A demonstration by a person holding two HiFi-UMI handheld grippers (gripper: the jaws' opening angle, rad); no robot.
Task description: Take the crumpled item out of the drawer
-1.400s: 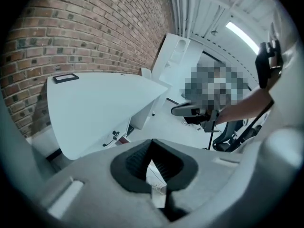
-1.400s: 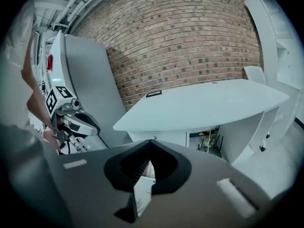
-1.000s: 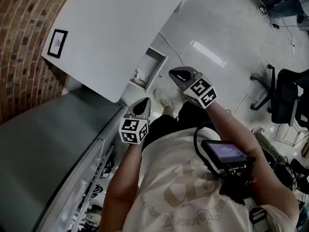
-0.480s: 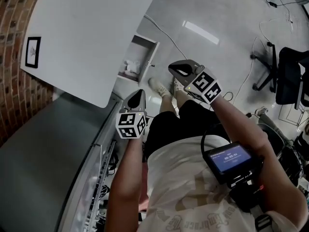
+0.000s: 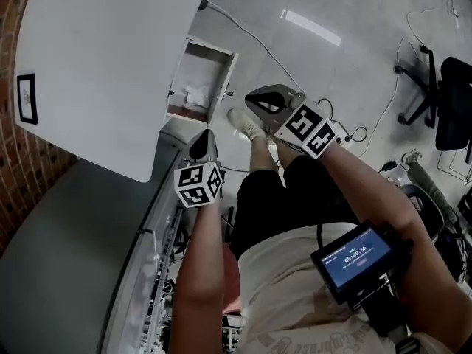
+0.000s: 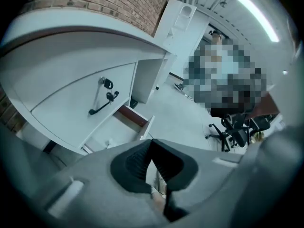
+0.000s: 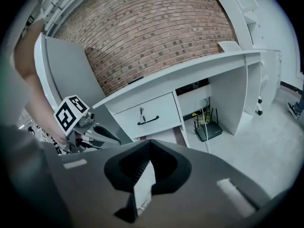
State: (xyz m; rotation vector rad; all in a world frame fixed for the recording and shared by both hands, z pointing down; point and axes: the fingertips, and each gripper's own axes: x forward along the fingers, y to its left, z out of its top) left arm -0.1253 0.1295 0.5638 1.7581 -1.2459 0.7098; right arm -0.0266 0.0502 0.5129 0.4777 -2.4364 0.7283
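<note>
The lower desk drawer (image 5: 224, 74) stands pulled out, and a white crumpled item (image 5: 196, 93) lies inside it. My left gripper (image 5: 204, 140) hovers just below the drawer, short of it, jaws shut and empty. To its right, my right gripper (image 5: 258, 103) hangs beside the drawer's front panel, also shut on nothing. In the left gripper view the shut jaws (image 6: 152, 146) point at the open drawer (image 6: 124, 127), where the crumpled item (image 6: 109, 143) shows as a small white lump. The right gripper (image 7: 150, 146) faces the desk and sees the left gripper (image 7: 97, 133).
The upper drawer (image 7: 148, 115) is closed, with a black handle and a key. A router (image 7: 209, 129) and cables sit under the white desk (image 5: 110, 43). A cable (image 5: 243, 32) runs over the floor; office chairs (image 5: 435, 98) stand at the right. My shoe (image 5: 243, 122) is near the drawer.
The view has swung toward the desk, so the open drawer shows larger and closer. Both grippers have come nearer to the drawer and stayed shut.
</note>
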